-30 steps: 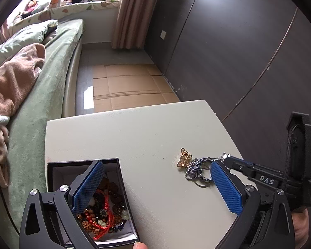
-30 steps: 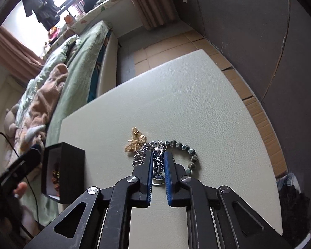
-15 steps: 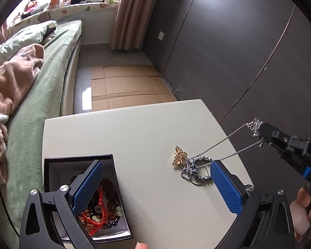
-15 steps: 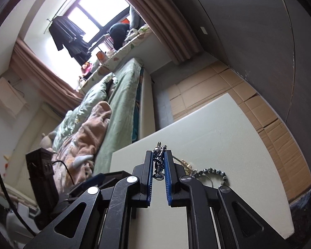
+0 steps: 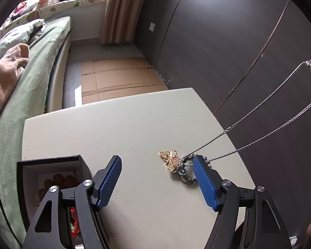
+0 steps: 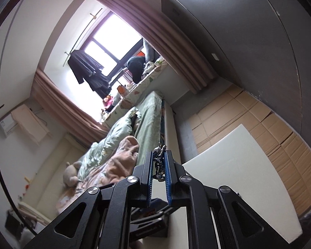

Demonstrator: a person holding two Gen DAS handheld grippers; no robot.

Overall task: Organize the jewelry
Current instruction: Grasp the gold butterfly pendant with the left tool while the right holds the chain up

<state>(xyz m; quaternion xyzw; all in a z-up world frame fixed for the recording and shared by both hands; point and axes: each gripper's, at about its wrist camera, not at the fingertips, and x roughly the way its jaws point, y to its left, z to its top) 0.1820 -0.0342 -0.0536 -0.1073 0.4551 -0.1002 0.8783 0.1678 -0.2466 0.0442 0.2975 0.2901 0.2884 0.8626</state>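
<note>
Lifting necklace [image 5: 265,116] with right gripper [image 6: 158,166] jaws pinching its clasp, left gripper [image 5: 157,178] jaws spread; raise slowly so beads [image 5: 183,167] untangle, then carry to box [image 5: 31,166].

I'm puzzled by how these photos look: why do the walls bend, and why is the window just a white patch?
Left wrist view: the fisheye lens bows the dark wardrobe wall and the cream table's edge; corners go black. Right wrist view: the bright window is overexposed, and the room looks tilted.
</note>
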